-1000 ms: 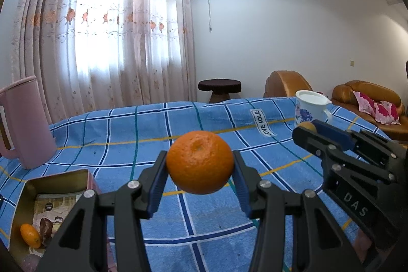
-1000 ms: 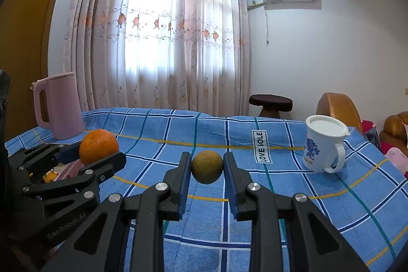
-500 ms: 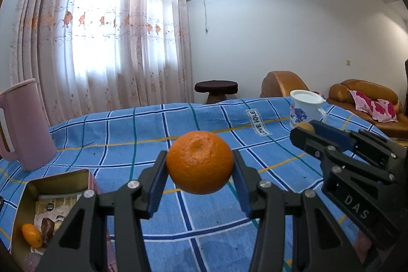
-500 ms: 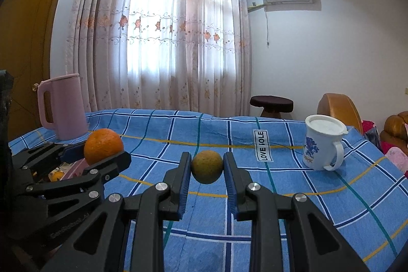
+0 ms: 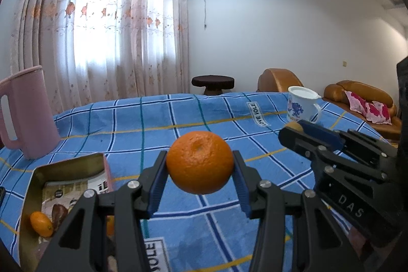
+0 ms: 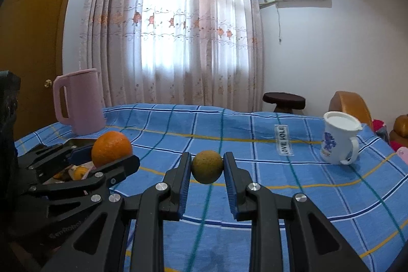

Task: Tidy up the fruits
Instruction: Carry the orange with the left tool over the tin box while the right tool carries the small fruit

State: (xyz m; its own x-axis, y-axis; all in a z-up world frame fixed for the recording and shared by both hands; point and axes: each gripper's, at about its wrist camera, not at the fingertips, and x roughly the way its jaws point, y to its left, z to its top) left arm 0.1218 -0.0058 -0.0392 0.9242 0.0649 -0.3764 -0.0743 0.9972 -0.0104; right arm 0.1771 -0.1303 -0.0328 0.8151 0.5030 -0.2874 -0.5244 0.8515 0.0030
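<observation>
My left gripper [image 5: 200, 165] is shut on a large orange [image 5: 199, 162] and holds it above the blue checked tablecloth; it also shows in the right wrist view [image 6: 111, 148]. My right gripper [image 6: 207, 167] is shut on a small yellow-green round fruit [image 6: 207, 166], also above the cloth. In the left wrist view the right gripper [image 5: 301, 130] sits at the right, with a bit of its fruit [image 5: 293, 125] showing. A gold tin box [image 5: 40, 170] lies low at the left and holds a small orange fruit [image 5: 41, 223] and dark items.
A pink jug [image 5: 25, 114] stands at the far left of the table, also in the right wrist view [image 6: 79, 101]. A white mug with blue print [image 6: 339, 139] stands at the far right. The blue checked tablecloth [image 6: 229, 134] covers the table. A sofa [image 5: 362, 98] and a stool [image 5: 213, 83] stand beyond.
Both grippers have shifted slightly left and downward, each still holding its fruit. The tin box has come further into the left wrist view.
</observation>
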